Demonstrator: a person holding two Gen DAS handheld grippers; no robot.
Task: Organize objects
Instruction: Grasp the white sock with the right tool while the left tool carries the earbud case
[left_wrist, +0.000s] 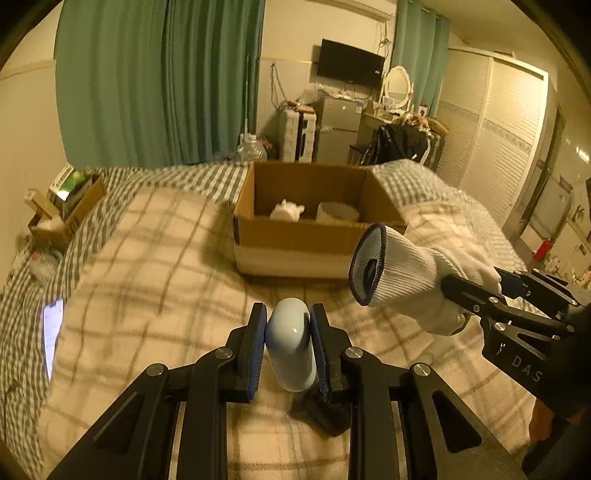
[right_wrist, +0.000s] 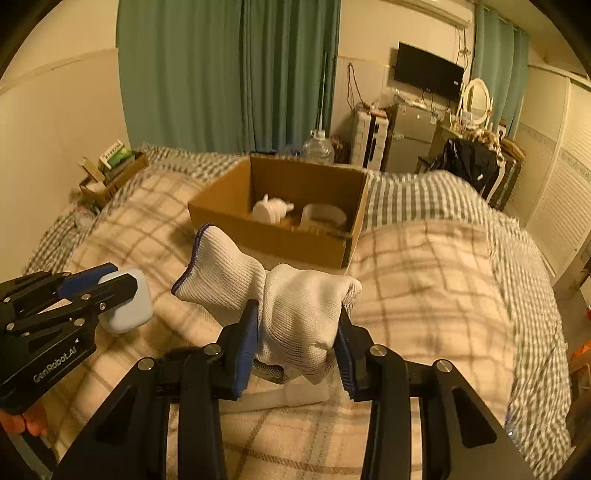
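Item one: our left tool is clamped on a small pale blue rounded case, which fills the narrow gap between its pads, lifted clear of the bed. Item two: our right tool is closed on a bunched white knit glove, the navy-edged cuff flopping out to the left, the fabric pressed between both pads; the left wrist view shows the same glove hanging off the tool in the air. Item three: an open cardboard box sits ahead on the plaid blanket, already holding a crumpled white glove-like cloth and a white round container, side by side. Step in hand, as we judge it: both items picked up, carry to the box not yet done. Next move, as we judge it: bring each tool over the near wall of the box, lower past the rim into free floor beside the contents, then release; the loose cuff could catch on the cardboard edge
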